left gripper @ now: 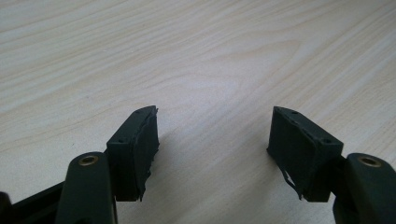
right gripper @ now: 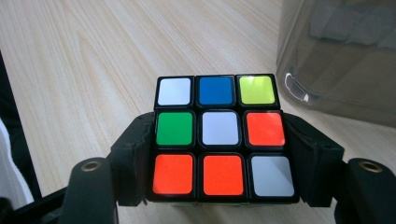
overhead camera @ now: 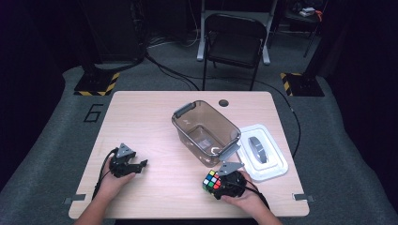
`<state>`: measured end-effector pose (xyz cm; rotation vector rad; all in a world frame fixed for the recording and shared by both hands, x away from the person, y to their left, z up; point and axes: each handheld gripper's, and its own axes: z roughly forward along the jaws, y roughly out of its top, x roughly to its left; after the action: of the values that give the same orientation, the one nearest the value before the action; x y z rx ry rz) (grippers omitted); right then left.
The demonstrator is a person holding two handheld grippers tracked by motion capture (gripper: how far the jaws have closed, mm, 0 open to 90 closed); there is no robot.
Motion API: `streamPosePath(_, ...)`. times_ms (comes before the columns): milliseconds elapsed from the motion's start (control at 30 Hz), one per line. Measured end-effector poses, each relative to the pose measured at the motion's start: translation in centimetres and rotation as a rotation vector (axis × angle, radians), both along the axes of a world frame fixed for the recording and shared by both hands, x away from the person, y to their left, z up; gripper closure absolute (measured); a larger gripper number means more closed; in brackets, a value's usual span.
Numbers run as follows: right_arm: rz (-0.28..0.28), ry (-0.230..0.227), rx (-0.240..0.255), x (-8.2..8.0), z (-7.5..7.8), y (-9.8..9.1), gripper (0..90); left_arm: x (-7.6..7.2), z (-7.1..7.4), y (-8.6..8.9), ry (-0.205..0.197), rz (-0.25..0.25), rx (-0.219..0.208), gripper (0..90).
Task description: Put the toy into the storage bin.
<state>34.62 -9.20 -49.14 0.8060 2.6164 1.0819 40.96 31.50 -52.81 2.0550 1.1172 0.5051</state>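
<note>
Scrambled colours cover the puzzle cube [right gripper: 219, 140] that sits clamped between the jaws of the right gripper [overhead camera: 224, 182], the black pads pressing on its two sides; in the high view cube and gripper lie at about five o'clock on the wooden table [overhead camera: 150, 122], low over the surface; the clear plastic bin [overhead camera: 205, 131] stands open near the table's centre, at twelve o'clock from the cube and close to it; its white lid [overhead camera: 262, 152] lies flat at the bin's four o'clock; the left gripper [overhead camera: 136, 165] rests at eight o'clock, its jaws apart over bare wood with nothing between them.
</note>
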Motion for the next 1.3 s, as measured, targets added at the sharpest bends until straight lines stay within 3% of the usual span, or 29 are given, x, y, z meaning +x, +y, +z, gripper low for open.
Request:
streamPosePath(700,-0.004,-0.008,-0.015,-0.1,0.3,0.3,33.4,0.0,0.0,0.0,-0.001,0.001,0.000,33.0)
streamPosePath(1300,0.026,0.008,-0.023,-1.2,2.8,1.0,33.5,0.0,0.0,0.0,-0.005,-0.002,0.006,33.0)
